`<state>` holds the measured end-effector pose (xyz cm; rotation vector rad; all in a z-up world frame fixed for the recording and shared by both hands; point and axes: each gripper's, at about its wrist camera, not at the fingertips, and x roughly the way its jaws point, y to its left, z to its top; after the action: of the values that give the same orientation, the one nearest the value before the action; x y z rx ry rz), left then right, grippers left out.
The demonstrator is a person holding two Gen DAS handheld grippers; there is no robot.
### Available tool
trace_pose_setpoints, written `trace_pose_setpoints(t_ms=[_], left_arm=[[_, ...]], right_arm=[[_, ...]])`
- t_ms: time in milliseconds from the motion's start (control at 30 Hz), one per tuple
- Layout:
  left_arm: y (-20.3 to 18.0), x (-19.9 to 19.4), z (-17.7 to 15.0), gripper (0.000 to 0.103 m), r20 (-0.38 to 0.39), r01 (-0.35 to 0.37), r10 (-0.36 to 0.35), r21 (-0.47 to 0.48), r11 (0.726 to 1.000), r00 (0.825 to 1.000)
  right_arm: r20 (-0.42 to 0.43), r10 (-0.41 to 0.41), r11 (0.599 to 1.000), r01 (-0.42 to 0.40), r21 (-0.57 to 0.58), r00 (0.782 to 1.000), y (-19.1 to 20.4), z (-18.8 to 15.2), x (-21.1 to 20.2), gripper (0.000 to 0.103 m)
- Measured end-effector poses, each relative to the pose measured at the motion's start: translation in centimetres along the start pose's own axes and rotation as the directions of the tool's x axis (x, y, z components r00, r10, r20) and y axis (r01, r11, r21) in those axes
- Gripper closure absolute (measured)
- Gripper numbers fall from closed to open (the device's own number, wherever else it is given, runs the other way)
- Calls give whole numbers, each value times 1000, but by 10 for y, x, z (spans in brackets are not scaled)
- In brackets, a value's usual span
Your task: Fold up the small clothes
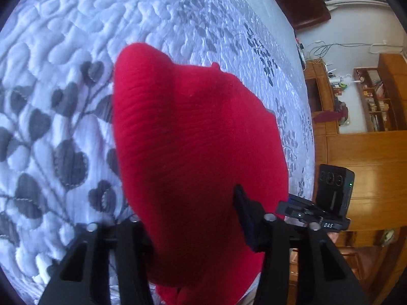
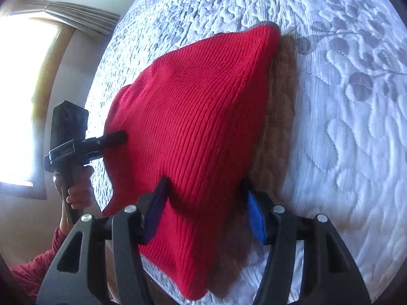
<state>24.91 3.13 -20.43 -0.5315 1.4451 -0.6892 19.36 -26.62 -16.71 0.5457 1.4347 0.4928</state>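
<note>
Left gripper (image 1: 203, 218): jaws partly apart, red knit cloth bunched between them; near finger hidden under the cloth, far pad (image 1: 243, 216) dark blue, edge against the fabric. Firm pinch or loose: can't tell. In the right wrist view the left gripper sits left of the right tongs, fingers level into the cloth's left edge, a bare hand (image 2: 78, 190) around its handle, red sleeve (image 2: 33, 267) below. Right gripper (image 2: 206, 208): tilted down, jaws fairly wide, blue pads either side of the cloth, right pad (image 2: 255, 216) looks clear of it.
</note>
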Motion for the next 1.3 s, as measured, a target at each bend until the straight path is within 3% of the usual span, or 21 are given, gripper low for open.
trace_pose_setpoints(t_ms=[133,267,367,567,767,900,1067,1100,1167,1200,1300], left_arm=[[-2,6,-1,65,9,2,-2,-5,1000,1000],[-10,0,-8,70,49,-18,18,-1,1000,999],[-32,-4,-15,72,65,-17,16,20,1000,998],[-106,13,-36,72,48,6,-12,108,994,999],[-194,52,-32,72,61,40,-53,211,977,997],[-234,93,-17,72,98,-6,-19,247,969,995],[-225,171,5,71,64,-155,144,202,967,987],[-219,182,4,67,54,-190,183,194,962,982],[-213,181,0,60,68,-184,175,185,965,982],[-211,177,-2,57,63,-177,168,180,968,984],[-208,163,-12,51,59,-179,172,178,967,983]], right_arm=[[-1,15,1000,-15,20,1000,-5,2,3,43],[30,36,999,-37,25,999,-5,-4,-5,64],[55,49,997,-51,50,997,-6,-14,-20,67],[89,-16,1000,14,21,996,-15,-42,-85,68],[158,-107,994,108,3,982,-52,-38,-172,68],[192,-148,989,144,34,970,-98,-14,-201,67],[131,-196,975,179,132,972,-165,-2,-178,62],[137,-160,979,140,149,977,-176,-7,-174,58],[176,-128,984,102,148,976,-179,-19,-180,53],[188,-134,984,108,139,973,-178,-25,-183,46],[209,-133,986,108,129,969,-175,-58,-194,41]])
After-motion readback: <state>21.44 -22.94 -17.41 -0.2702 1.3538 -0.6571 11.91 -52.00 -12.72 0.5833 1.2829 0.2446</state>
